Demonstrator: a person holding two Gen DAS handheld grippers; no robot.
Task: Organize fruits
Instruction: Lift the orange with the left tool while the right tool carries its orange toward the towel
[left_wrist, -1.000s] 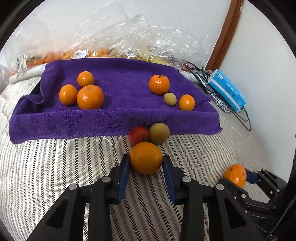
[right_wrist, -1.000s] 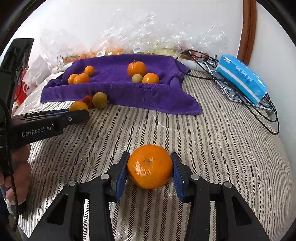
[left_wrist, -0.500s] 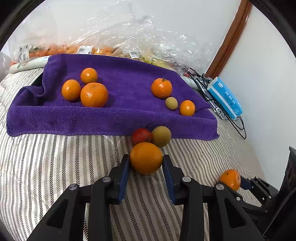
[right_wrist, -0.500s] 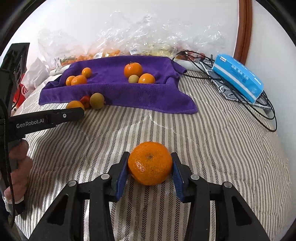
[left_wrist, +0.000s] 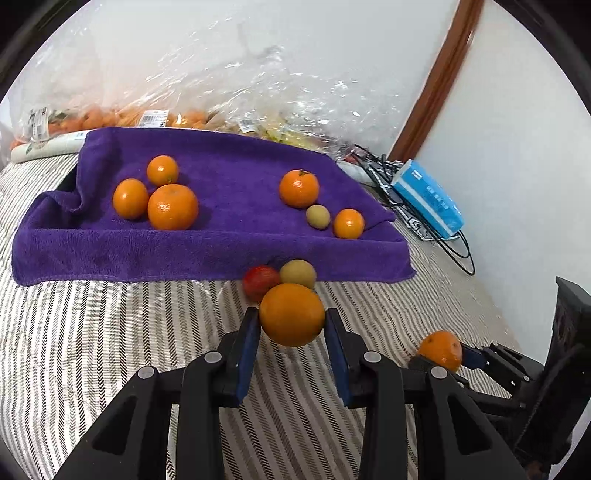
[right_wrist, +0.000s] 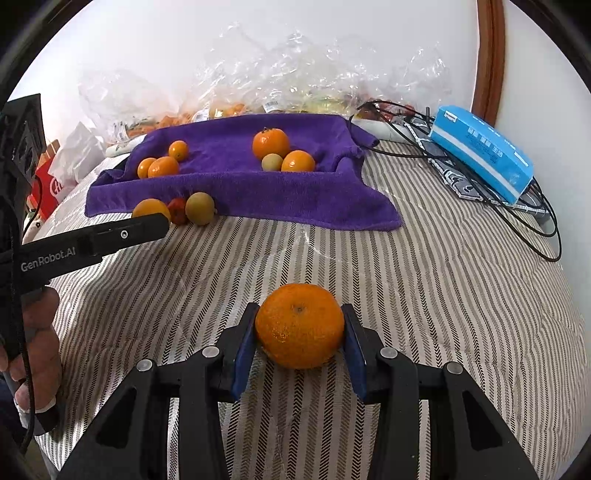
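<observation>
My left gripper is shut on a smooth orange, held just in front of the purple towel. A red fruit and a yellow-green fruit lie right behind it at the towel's front edge. My right gripper is shut on a mandarin over the striped bedcover, well short of the towel. Three oranges sit at the towel's left. At its right lie two oranges with a small green fruit.
Clear plastic bags of fruit pile up behind the towel by the wall. A blue box and black cables lie at the right. A hand holds the left gripper at the left edge of the right wrist view.
The left gripper has tilted and crept a little toward the towel with its orange. The right gripper has kept still with the mandarin.
</observation>
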